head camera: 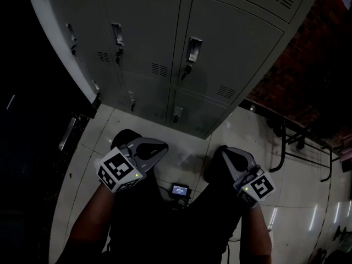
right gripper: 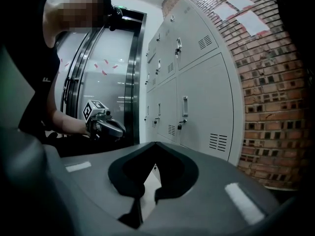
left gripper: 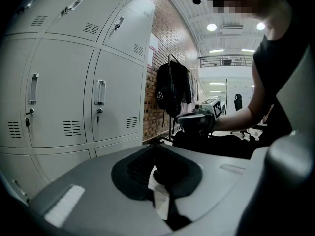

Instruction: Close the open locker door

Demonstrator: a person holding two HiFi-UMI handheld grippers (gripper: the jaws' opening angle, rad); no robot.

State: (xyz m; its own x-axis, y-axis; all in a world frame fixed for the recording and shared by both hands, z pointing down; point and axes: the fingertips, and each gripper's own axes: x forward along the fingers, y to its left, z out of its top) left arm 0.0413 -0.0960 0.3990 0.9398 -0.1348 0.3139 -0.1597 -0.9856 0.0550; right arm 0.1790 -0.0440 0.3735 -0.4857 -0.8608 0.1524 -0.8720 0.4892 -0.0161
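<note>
Locker doors (head camera: pixel 234 48) on the grey bank in front of you all lie flush with their frames, handles and key locks lined up. No door stands open in any view, so the task looks either finished or aimed at a door outside these views.

You hold your left gripper (head camera: pixel 160 147) and your right gripper (head camera: pixel 225 154) low at your waist, well apart from the lockers and from each other. That reads as a resting pose, not a reach. Each gripper's own view shows its jaws closed tip to tip with nothing between them, only floor through the gap. Shut jaws would suit pushing a door panel, which needs no grasp.

You are standing on pale, glossy floor tiles (head camera: pixel 247 131) that throw back the ceiling lights. A brick wall (right gripper: pixel 275 92) adjoins the bank at one end, with a black bag (left gripper: pixel 172 87) hanging on a rack near it. A dark-framed glass door (right gripper: pixel 106 77) stands just beside the other end. The room is dim, so a slightly ajar door could be easy to miss.
</note>
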